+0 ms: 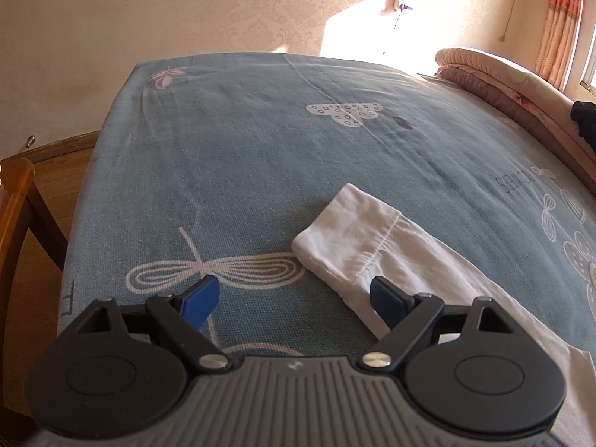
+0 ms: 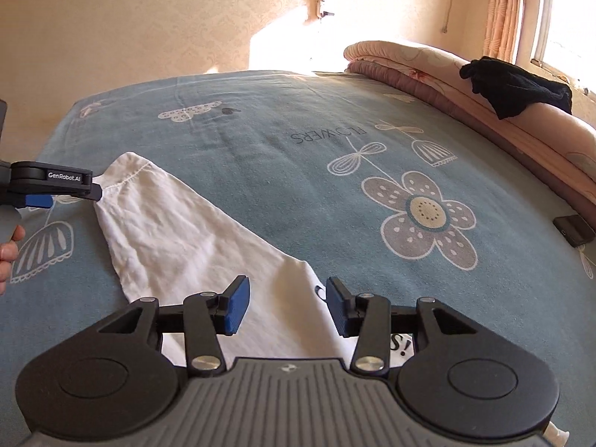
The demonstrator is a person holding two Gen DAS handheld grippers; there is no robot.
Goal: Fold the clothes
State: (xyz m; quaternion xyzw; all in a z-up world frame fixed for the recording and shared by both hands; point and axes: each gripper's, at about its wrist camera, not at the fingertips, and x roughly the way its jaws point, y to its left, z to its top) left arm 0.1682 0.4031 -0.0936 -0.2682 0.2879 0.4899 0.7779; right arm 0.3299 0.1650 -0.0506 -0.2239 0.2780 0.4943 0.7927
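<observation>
Blue flowered bedsheet [image 2: 260,141] covers the bed; white garment [image 2: 178,238] lies flat on it, sleeve outstretched; left gripper [image 1: 294,300] angled downward at the cuff, jaws wide, apparently holding nothing; right gripper [image 2: 285,305] tilted down over the garment's body, jaws parted, pads clear.

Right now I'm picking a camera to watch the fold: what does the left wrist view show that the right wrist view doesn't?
Only the left wrist view shows the wooden chair and floor beside the bed. Only the right wrist view shows the black garment on the rolled quilt, a dark phone-like object, and the person's hand. Both show the white sleeve on the blue bedsheet.
</observation>
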